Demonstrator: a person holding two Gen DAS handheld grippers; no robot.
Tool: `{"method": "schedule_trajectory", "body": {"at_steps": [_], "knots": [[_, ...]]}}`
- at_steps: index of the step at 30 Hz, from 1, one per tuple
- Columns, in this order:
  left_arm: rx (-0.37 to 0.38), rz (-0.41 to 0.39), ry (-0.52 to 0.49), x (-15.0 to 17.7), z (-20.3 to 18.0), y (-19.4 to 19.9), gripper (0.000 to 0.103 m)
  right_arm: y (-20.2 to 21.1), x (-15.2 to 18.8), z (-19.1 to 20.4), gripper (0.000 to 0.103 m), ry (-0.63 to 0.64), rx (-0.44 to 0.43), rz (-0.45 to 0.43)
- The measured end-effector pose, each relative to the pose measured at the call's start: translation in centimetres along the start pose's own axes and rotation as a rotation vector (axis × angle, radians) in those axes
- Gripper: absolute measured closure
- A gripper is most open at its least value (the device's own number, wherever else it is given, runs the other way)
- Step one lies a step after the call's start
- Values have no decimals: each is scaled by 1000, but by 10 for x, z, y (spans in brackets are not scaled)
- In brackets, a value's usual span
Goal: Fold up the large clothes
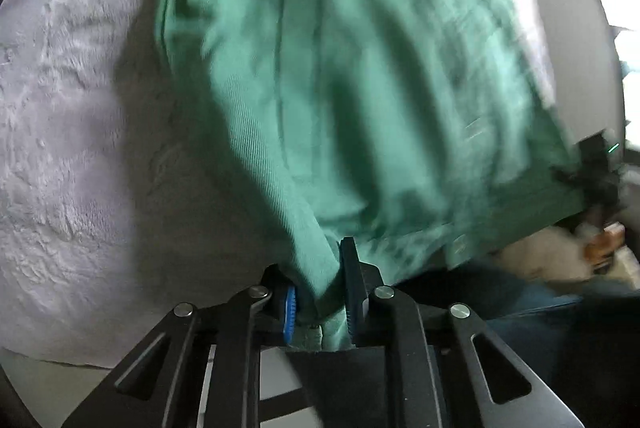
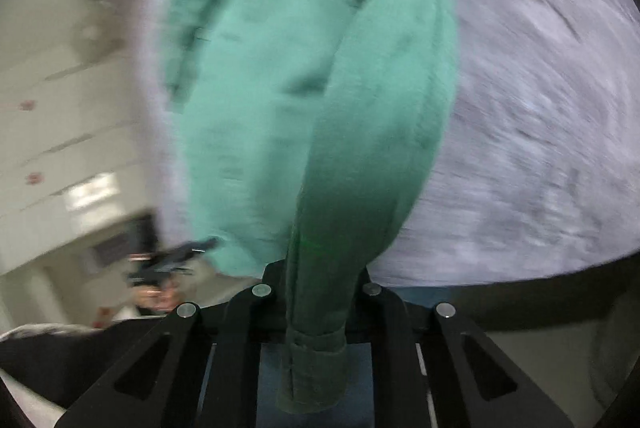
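Two claws, left claw (image 1: 320,288) and right claw (image 2: 316,292), grasping green garment (image 1: 340,75) above grey blanket (image 1: 80,127).

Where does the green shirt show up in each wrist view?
Left wrist: the shirt fills the centre and right, hanging from the top down into the left tool, which is shut on a bunch of it.
Right wrist: the shirt runs down the centre; its cuff drapes through the right tool, whose fingers it hides.
Shared landmark: the grey fleece blanket, left of the shirt in the left view, right of it in the right view.
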State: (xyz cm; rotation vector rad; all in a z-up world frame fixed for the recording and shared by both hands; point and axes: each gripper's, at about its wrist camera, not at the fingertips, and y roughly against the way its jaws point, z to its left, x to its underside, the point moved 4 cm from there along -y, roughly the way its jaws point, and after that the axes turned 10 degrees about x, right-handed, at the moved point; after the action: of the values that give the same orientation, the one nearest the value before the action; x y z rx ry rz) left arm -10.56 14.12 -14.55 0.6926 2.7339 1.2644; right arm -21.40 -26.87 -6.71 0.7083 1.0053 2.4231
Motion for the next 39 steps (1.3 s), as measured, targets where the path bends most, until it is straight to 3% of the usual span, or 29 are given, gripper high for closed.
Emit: {"method": "schedule_trajectory", "body": {"at_steps": [4, 7, 12, 16, 19, 22, 24, 27, 31, 32, 33, 34, 35, 37, 39], "knots": [[167, -216, 65, -33, -11, 52, 85, 31, -20, 30, 89, -14, -187, -126], [212, -343, 69, -68, -17, 84, 86, 56, -47, 50, 89, -24, -327, -223], [178, -522, -1, -155, -36, 136, 86, 75, -123, 96, 89, -16, -431, -331], [115, -623, -23, -235, -41, 167, 85, 91, -198, 96, 89, -82, -477, -417], [7, -646, -29, -293, -40, 160, 85, 81, -245, 85, 89, -148, -458, -422], [-76, -612, -43, -332, -32, 129, 85, 49, -294, 71, 89, -205, -382, -396], [-121, -595, -43, -342, -25, 112, 85, 32, -312, 61, 88, -247, -343, -391], [-176, -594, -45, -353, -15, 98, 85, 18, -328, 50, 86, -284, -370, -391], [-156, -591, -5, -354, -6, 101, 79, 15, -335, 39, 83, -284, -396, -382], [-162, -597, -2, -350, -6, 106, 69, 15, -336, 41, 79, -281, -403, -383], [-177, -619, -4, -346, -8, 114, 47, 18, -335, 42, 75, -278, -409, -387], [-202, -665, -17, -338, -14, 126, 30, 21, -334, 42, 60, -275, -419, -395], [-240, -706, -25, -334, -17, 135, 5, 28, -333, 46, 32, -264, -437, -415], [-268, -775, -72, -322, -29, 156, 2, 47, -331, 57, 11, -215, -458, -474], [-286, -776, -90, -316, -35, 166, 2, 65, -329, 68, 11, -164, -409, -511]]}}
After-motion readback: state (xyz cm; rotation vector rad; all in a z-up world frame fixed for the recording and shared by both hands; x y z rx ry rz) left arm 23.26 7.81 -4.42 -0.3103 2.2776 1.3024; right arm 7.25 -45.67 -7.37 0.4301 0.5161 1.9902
